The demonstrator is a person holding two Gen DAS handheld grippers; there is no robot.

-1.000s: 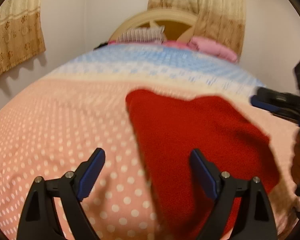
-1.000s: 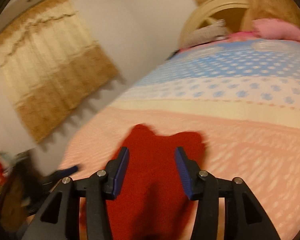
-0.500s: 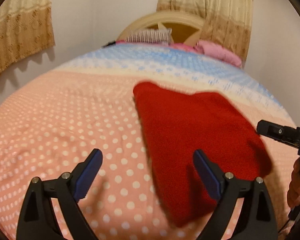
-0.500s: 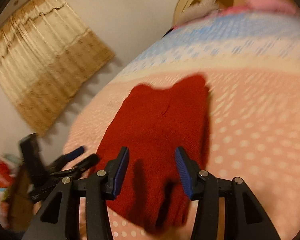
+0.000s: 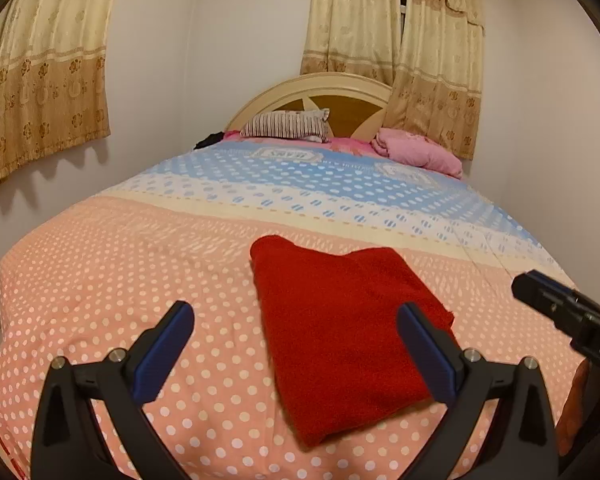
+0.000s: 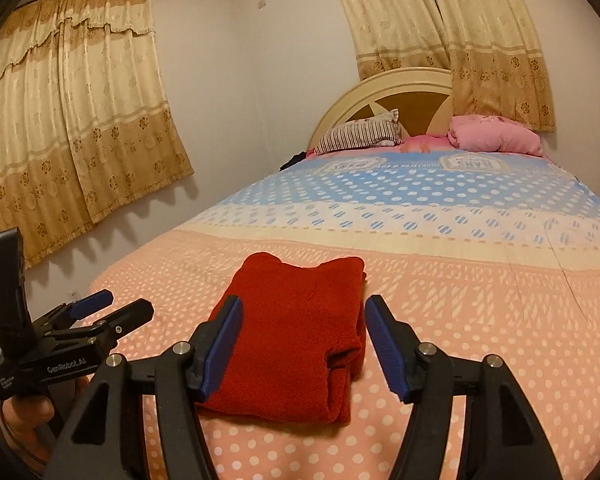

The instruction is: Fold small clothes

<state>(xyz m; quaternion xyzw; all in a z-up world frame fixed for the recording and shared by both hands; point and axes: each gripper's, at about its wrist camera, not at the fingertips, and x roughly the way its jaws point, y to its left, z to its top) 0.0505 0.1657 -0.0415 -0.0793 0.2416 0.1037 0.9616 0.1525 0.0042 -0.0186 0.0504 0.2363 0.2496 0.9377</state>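
A folded red fleece garment (image 5: 340,320) (image 6: 296,332) lies flat on the peach polka-dot part of the bedspread (image 5: 140,264). My left gripper (image 5: 296,324) hovers above its near left side, jaws still opening wide, nothing between the pads. My right gripper (image 6: 302,320) hangs over the garment's near end, jaws opening, the pads clear of the cloth. Each gripper shows in the other's view: the right one (image 5: 540,292) at the right edge, the left one (image 6: 104,308) at the lower left, held by a hand (image 6: 28,408).
The bedspread (image 6: 480,280) turns cream and blue farther back. A striped pillow (image 5: 288,124) and a pink bundle (image 5: 420,152) lie by the round headboard (image 5: 320,88). Curtains (image 5: 40,72) hang on the left and back walls.
Both grippers have drawn back and risen from the red garment, which now lies folded and still. The right jaws have widened, and the left jaws too.
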